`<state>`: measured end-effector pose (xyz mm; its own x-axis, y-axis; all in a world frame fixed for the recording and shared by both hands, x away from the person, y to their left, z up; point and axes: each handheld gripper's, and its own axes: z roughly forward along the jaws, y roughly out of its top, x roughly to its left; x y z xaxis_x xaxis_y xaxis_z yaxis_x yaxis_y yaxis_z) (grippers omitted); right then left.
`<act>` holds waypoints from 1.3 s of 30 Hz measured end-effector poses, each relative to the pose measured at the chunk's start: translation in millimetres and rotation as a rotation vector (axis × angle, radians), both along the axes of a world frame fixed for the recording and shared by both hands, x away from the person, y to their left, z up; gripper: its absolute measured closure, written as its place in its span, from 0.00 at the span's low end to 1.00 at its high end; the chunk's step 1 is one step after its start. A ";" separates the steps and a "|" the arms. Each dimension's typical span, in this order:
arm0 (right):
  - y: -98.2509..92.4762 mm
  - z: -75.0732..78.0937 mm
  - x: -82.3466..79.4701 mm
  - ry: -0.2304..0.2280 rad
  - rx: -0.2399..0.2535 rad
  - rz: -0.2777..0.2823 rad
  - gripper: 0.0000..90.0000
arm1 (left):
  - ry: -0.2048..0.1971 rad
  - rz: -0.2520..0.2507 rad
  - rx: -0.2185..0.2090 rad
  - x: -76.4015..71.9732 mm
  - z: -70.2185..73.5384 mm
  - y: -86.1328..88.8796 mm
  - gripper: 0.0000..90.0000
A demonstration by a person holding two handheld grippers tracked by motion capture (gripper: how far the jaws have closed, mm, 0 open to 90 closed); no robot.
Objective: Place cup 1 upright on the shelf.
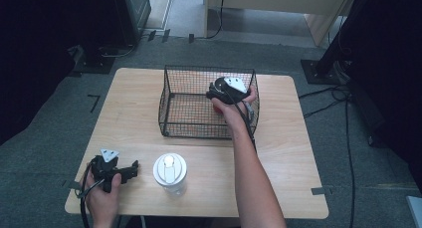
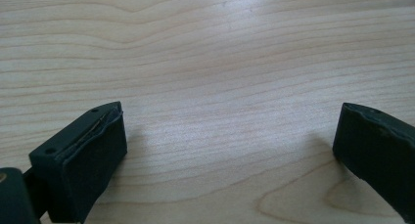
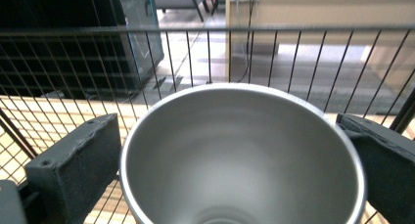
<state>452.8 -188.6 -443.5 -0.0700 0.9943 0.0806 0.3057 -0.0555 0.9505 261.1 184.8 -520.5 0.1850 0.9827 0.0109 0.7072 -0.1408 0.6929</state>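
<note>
While its two black jaws are pressing against opposite sides of a metal cup (image 3: 242,155), the right gripper (image 1: 222,93) is reaching down into the right-hand part of a black wire basket (image 1: 171,101) in the high view. In the right gripper view the cup's open mouth is facing the camera, showing a smooth grey inside, with the basket's thin bars rising just behind its rim. A red bit is showing under the gripper in the high view, inside the basket; what it belongs to cannot be told.

The left gripper (image 1: 130,171) is lying low over the near left corner of the wooden table (image 1: 129,113), its jaws standing wide apart with nothing between them; in the left gripper view bare wood grain is lying between the pads (image 2: 95,158).

A white lidded container (image 1: 170,173) is standing upright on the table just right of the left gripper, well apart from the basket.
</note>
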 end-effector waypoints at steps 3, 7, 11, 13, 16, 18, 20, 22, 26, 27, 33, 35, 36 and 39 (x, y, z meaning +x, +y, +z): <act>0.7 5.9 -2.6 -0.034 -0.012 -0.010 0.00 | -0.001 0.000 0.000 0.0 -0.1 0.0 0.00; -1.0 18.1 -7.0 -0.080 0.009 0.001 0.00 | 0.000 -0.001 0.001 0.0 0.0 0.1 0.00; -3.4 33.6 -12.0 -0.117 0.004 0.016 0.00 | -0.001 0.000 0.000 0.0 -0.1 0.0 0.00; -4.8 42.3 -15.7 -0.136 0.012 0.027 0.00 | 0.000 -0.001 0.000 0.0 0.0 0.1 0.00; -6.0 51.5 -21.7 -0.155 0.034 0.048 0.00 | 0.000 -0.001 0.000 0.0 0.0 0.1 0.00; -3.0 56.3 -27.8 -0.162 0.040 0.071 0.00 | 0.000 -0.001 0.001 0.0 0.0 0.1 0.00; 2.4 60.7 -36.1 -0.171 0.033 0.099 0.00 | 0.001 -0.001 0.001 0.0 0.0 0.1 0.00; 7.5 65.0 -44.3 -0.182 0.029 0.124 0.00 | 0.000 0.000 0.001 0.0 0.0 0.1 0.00; 16.0 73.0 -61.2 -0.203 0.019 0.167 0.00 | -0.001 0.000 0.001 0.1 -0.1 0.1 0.00; 18.0 74.6 -65.6 -0.204 0.011 0.174 0.00 | -0.001 0.000 0.001 0.1 -0.1 0.1 0.00; 21.9 78.8 -91.0 -0.230 -0.003 0.216 0.00 | -0.001 0.001 -0.001 0.0 -0.1 0.0 0.00; 21.9 78.0 -99.2 -0.231 -0.007 0.228 0.00 | -0.001 0.001 -0.001 0.1 -0.1 0.0 0.00; 21.7 77.5 -103.3 -0.231 -0.016 0.232 0.00 | -0.001 0.001 -0.001 0.1 -0.1 0.0 0.00; 21.1 75.5 -113.8 -0.231 -0.037 0.240 0.00 | -0.001 0.001 -0.001 0.1 -0.1 0.0 0.00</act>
<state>339.0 -167.5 -368.0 -0.3146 0.9492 -0.0001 0.0824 0.0274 0.9962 261.1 184.7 -520.6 0.1841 0.9829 0.0100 0.7065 -0.1394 0.6939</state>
